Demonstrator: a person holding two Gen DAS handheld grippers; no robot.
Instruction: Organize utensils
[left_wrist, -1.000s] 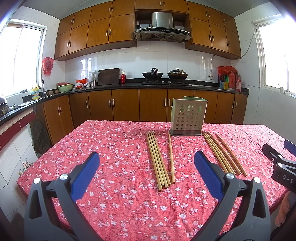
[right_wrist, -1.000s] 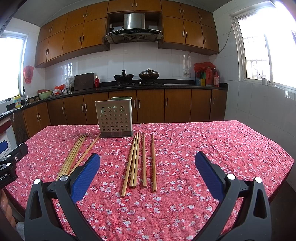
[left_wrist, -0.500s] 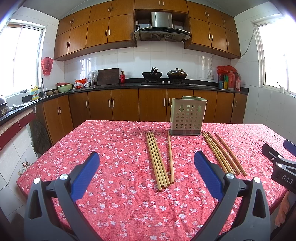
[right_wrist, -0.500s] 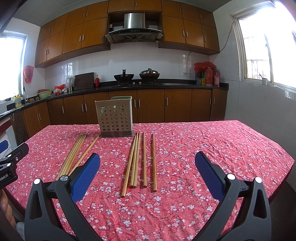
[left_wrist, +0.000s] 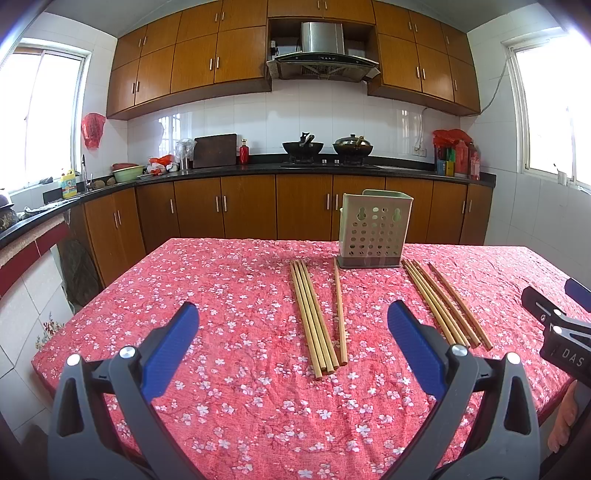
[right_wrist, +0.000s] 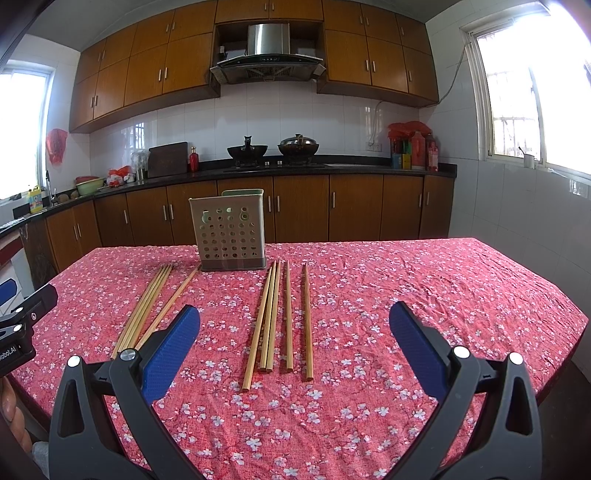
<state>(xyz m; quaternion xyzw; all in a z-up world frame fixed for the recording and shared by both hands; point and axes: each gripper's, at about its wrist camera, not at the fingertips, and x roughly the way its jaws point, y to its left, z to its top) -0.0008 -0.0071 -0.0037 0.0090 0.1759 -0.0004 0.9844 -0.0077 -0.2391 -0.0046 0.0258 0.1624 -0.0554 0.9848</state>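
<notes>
Both grippers, left gripper (left_wrist: 291, 332) and right gripper (right_wrist: 293, 332), gape above bare tablecloth (right_wrist: 406, 280) (chopsticks (right_wrist: 273, 314) lie ahead).

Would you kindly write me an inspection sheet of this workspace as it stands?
Surface: table under a red floral cloth, wrinkled.
Job's things: beige perforated plastic utensil holder upright at the far side; left group of wooden chopsticks and right group of wooden chopsticks flat in front of it.
Clutter: nothing seen on the table.
Grippers: left gripper and right gripper both open, empty, above the near edge.
Cables: wall cord by the socket.
Surroundings: wooden kitchen cabinets, range hood, two woks on the hob.
</notes>
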